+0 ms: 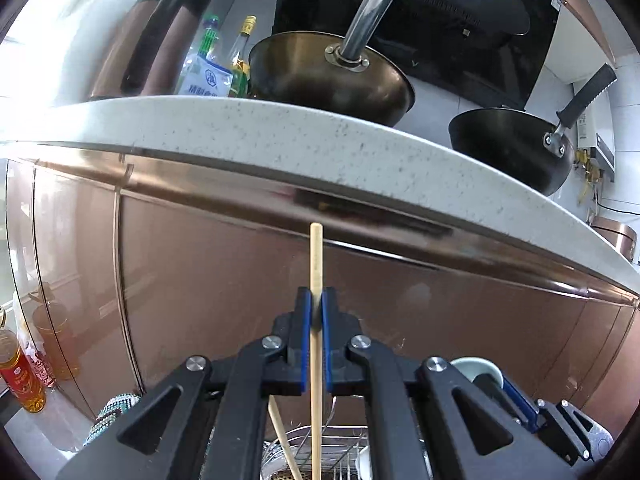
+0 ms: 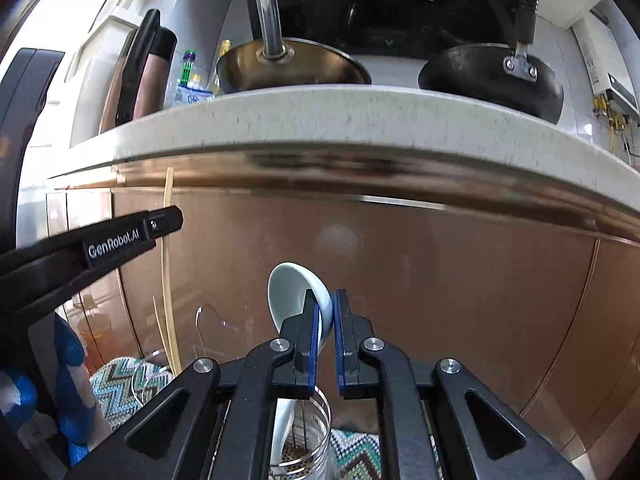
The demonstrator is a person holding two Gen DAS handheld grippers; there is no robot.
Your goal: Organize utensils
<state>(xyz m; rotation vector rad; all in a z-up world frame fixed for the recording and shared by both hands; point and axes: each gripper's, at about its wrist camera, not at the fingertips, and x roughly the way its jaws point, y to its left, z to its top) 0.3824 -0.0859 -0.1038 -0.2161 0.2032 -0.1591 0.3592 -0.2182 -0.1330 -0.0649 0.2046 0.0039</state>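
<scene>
Left tool [image 1: 316,312] clamps upright chopstick [image 1: 316,264]; right tool [image 2: 325,312] pinches spoon [image 2: 294,296], bowl up.

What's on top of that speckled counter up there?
On the counter sit a brassy wok, a black pan and some bottles at the left. The counter's edge hides their bottoms and whatever lies flat behind them.

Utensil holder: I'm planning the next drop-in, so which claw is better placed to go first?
Probably right: the right claw holds the ceramic spoon directly above the utensil holder, while the left claw holds its chopstick over the wire rack.
</scene>
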